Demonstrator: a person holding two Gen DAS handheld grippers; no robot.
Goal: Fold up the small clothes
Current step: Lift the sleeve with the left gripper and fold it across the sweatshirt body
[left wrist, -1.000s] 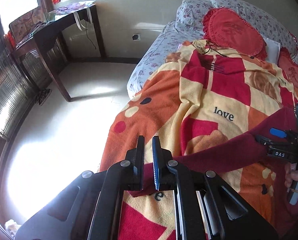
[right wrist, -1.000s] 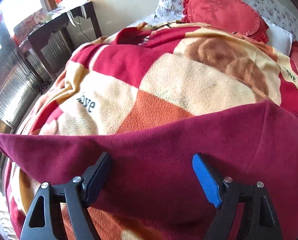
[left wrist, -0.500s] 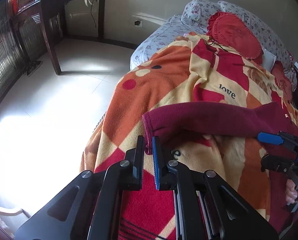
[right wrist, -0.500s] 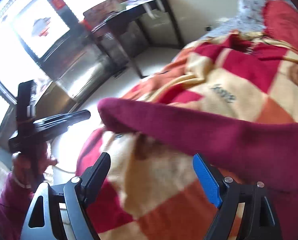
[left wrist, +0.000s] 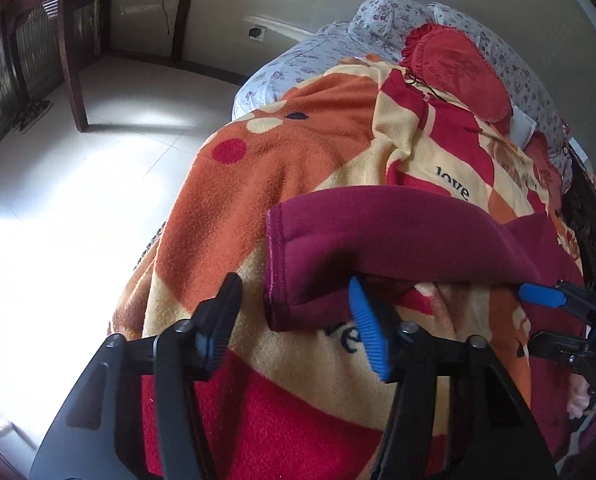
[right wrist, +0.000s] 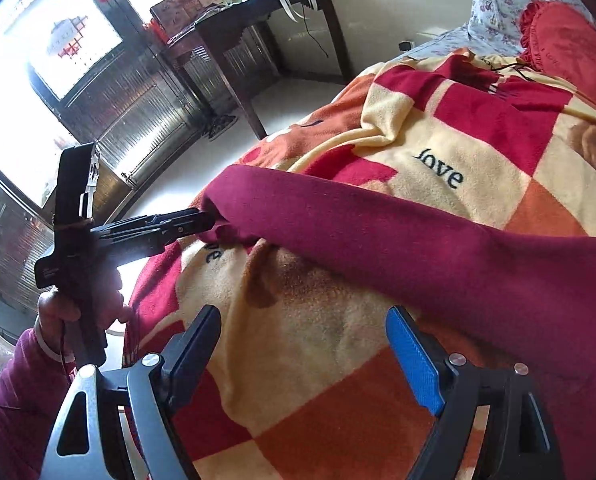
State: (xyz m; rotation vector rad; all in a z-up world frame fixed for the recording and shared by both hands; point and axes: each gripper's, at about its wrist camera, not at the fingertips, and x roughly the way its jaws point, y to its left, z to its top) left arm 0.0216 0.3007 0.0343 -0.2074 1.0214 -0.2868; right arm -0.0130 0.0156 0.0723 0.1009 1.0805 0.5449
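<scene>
L gripper (left wrist: 293,312): jaws opening right now, gap abt medium. The cuff end of the maroon garment (left wrist: 398,244) lies between them, slack, and the black pad is clear of the cloth. The blue pad (left wrist: 368,334) sits at the cuff's lower edge; can't tell if it brushes it, but no pinch either way. So the sleeve end looks just let go and laid on the bed.

R gripper (right wrist: 306,344): jaws wide, nothing between them, only blanket below. It hangs just beside the garment's lower edge, not touching as far as I can see. In the L view it shows at the far right, near the body of the garment.

Garment: long maroon sleeve stretches across the orange/red/cream "love" blanket (left wrist: 298,168), cuff toward the floor side, wider body part toward the R side. Lies rounded, not pressed flat.

Progress, my read: early to mid. One sleeve seems brought across and set down; no neat folded stack visible. Left to do: prob. other sleeve, then fold body over, smooth, put aside. How much of the body is already folded is hidden at the frame edge.

Containers: no basket, box or drawer for clothes in view. Dark wood table (right wrist: 257,12) by the window has papers on top, too small to tell more. Red cushion (left wrist: 458,72) at the head of the bed.
</scene>
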